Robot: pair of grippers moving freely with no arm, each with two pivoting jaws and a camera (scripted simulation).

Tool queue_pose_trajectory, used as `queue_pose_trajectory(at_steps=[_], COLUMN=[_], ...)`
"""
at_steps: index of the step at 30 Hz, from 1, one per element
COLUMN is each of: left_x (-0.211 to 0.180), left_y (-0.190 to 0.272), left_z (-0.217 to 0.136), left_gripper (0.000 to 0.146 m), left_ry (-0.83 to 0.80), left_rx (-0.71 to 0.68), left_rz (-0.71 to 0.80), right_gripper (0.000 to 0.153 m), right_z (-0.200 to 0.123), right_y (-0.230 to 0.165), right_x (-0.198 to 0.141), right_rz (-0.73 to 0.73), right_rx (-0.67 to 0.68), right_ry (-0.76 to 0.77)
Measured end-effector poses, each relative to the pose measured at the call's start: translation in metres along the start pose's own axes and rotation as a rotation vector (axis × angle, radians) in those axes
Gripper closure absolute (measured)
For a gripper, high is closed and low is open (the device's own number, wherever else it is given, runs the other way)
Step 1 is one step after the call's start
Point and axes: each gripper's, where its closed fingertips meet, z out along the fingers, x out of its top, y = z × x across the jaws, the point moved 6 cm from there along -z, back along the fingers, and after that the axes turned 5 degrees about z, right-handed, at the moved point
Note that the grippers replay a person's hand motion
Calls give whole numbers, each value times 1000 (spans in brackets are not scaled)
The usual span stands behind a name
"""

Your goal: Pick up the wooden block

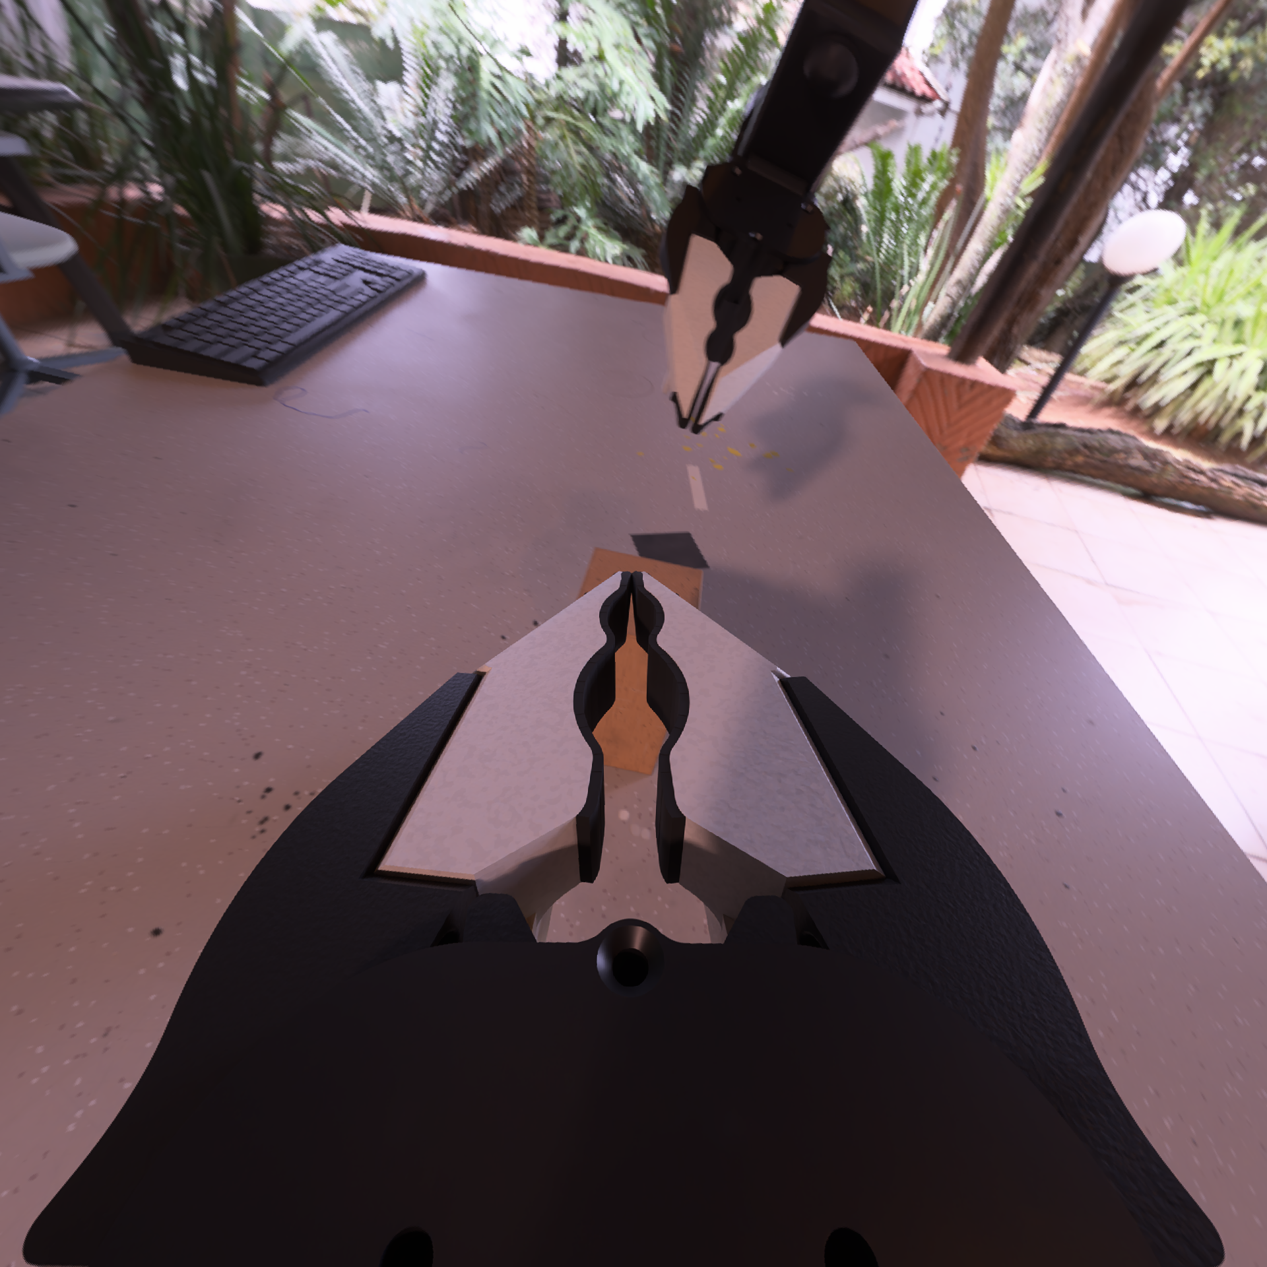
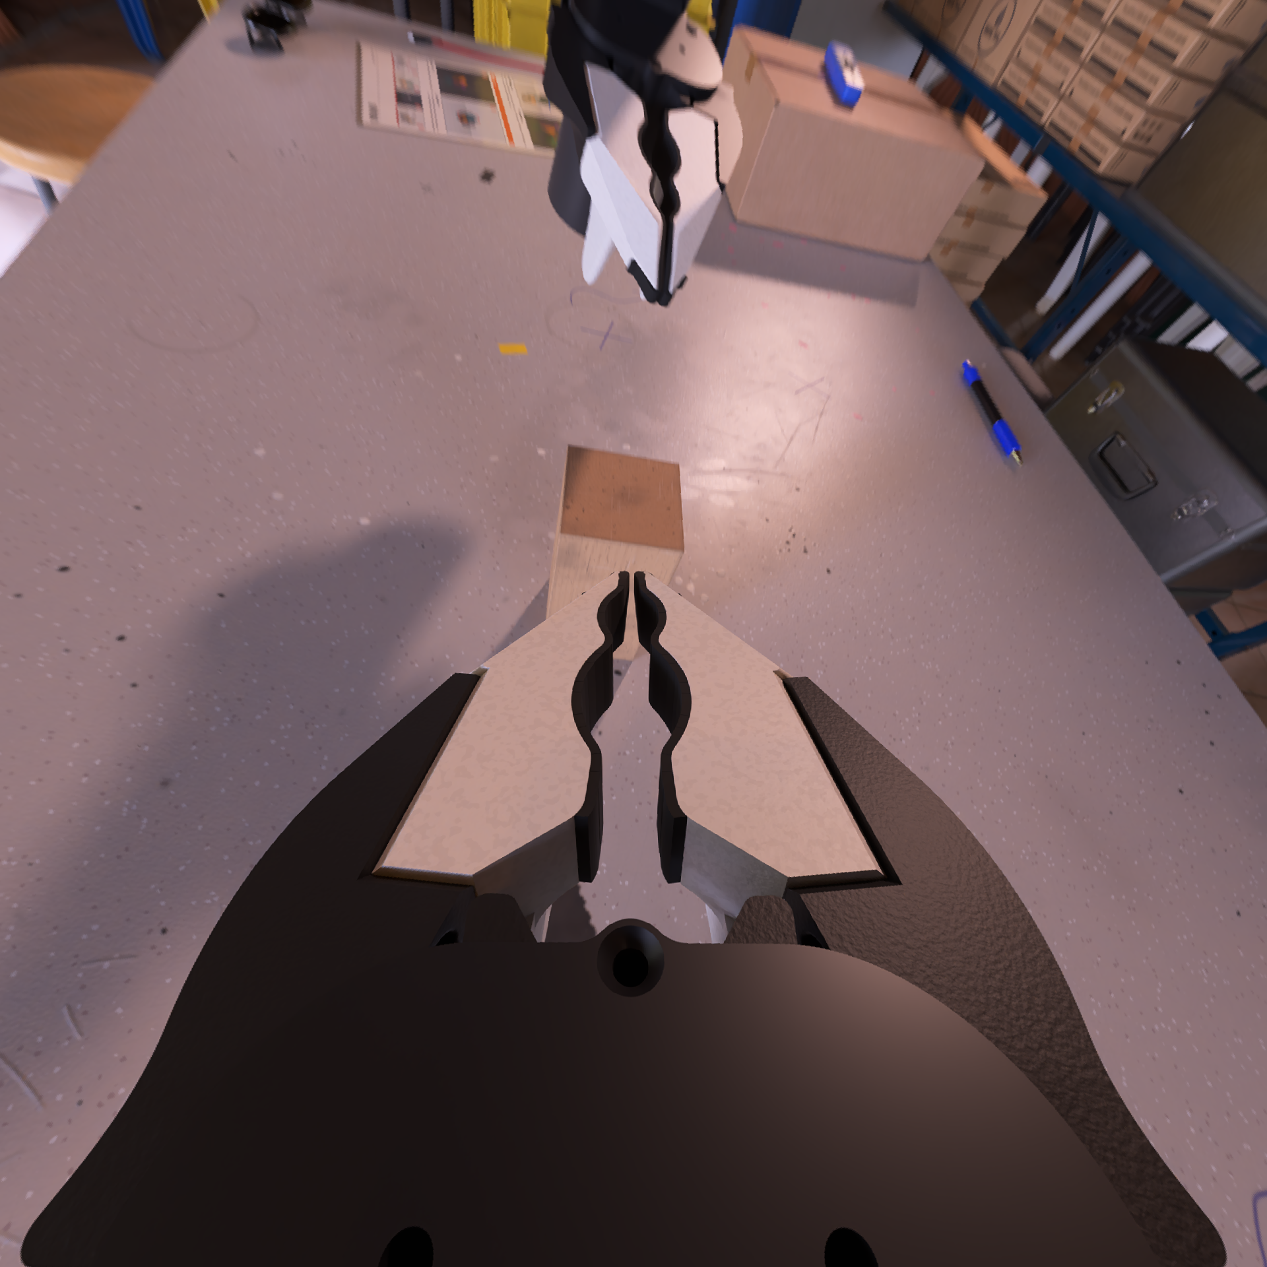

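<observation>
The wooden block (image 2: 620, 500), a tan cube with a darker top, stands on the grey table (image 2: 274, 411). My right gripper (image 2: 631, 576) is shut and empty, its tips just short of the block's near face. In the left wrist view the block (image 1: 627, 727) shows through the gap between the fingers, mostly hidden by them. My left gripper (image 1: 631, 576) is shut and empty, held above the block. Each gripper also shows in the other's view, raised beyond the block: the right one (image 1: 696, 425) and the left one (image 2: 661, 298), both shut.
A black keyboard (image 1: 274, 315) lies at the far left. A cardboard box (image 2: 843, 158), a printed sheet (image 2: 445, 92) and a blue pen (image 2: 991, 411) lie on the table. A grey case (image 2: 1165, 466) stands past the table's right edge.
</observation>
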Motion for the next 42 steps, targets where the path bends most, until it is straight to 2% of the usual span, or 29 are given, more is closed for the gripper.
queue_pose_trajectory(at_steps=[7,13,20,25,28,29,31,34,36,37,39,40,42], left_x=[-19,-37,-45,-47,-49,-49,-49,-49,-50,-50,-49,-49,-49], left_y=[16,19,18,18,18,17,17,18,18,18,17,17,17], left_z=[12,17,16,16,15,15,15,15,15,15,15,14,14], left_gripper=[146,146,146,146,146,146,146,146,146,146,146,146,146], left_ry=[-127,-203,-127,-89,-63,-58,-53,-53,-50,-50,-53,-55,-60], left_rx=[-47,-70,-70,-75,-80,-81,-82,-75,-74,-74,-76,-72,-71], left_rz=[74,59,-86,-116,-128,-130,-128,-126,-131,-133,-135,-135,-135], right_gripper=[153,153,153,153,153,153,153,153,153,153,153,153,153], right_z=[14,21,21,5,8,8,1,-16,-18,-12,5,12,14], right_y=[-2,-4,-4,-17,-16,-17,-17,-23,-24,-21,-15,-14,-18], right_x=[-12,-23,-22,1,-19,-20,-11,14,16,9,-12,-14,-2], right_rz=[-18,-15,-2,-10,-24,-16,-17,-42,-41,-36,-28,-28,-45], right_rx=[21,35,26,98,23,23,38,41,63,42,-18,-32,-10], right_ry=[-100,-173,-191,-29,-214,-220,-150,57,97,37,-182,-230,-176])
